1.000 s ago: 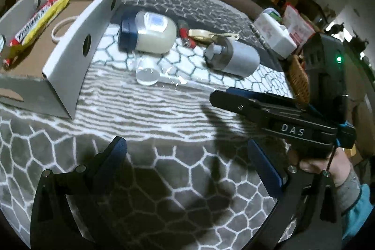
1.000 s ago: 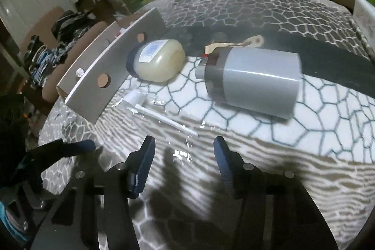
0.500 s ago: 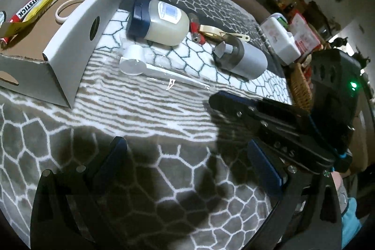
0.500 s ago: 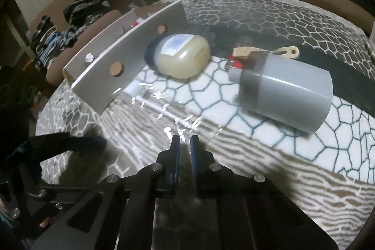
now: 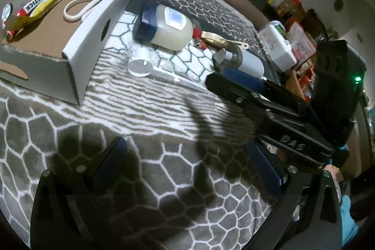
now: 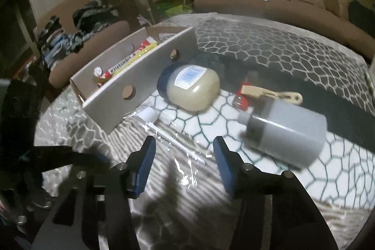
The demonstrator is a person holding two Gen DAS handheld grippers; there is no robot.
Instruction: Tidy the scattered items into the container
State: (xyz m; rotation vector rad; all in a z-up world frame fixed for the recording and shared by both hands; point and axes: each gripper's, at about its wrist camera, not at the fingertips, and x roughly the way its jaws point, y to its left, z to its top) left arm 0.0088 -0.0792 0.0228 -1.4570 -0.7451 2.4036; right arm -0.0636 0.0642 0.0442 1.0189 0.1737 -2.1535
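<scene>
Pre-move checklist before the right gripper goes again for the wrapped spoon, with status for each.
1. right gripper jaws apart, just reopened, nothing between them: ok.
2. wrapped spoon secured: not ok, it lies loose on the blanket.
3. Spoon reachable: ok, directly ahead of the jaws, beside the cardboard box.
4. Box has room: ok, bare floor next to the lightstick pack.
5. Neighbours clear: cannot tell, grey bottle lies close on the right.
6. left gripper open, empty: ok.

My right hand-held gripper [image 6: 184, 163] is black with blue pads [image 6: 144, 165], silver screws, "DAS" lettering, green light; teal sleeve [image 5: 349, 222].
</scene>
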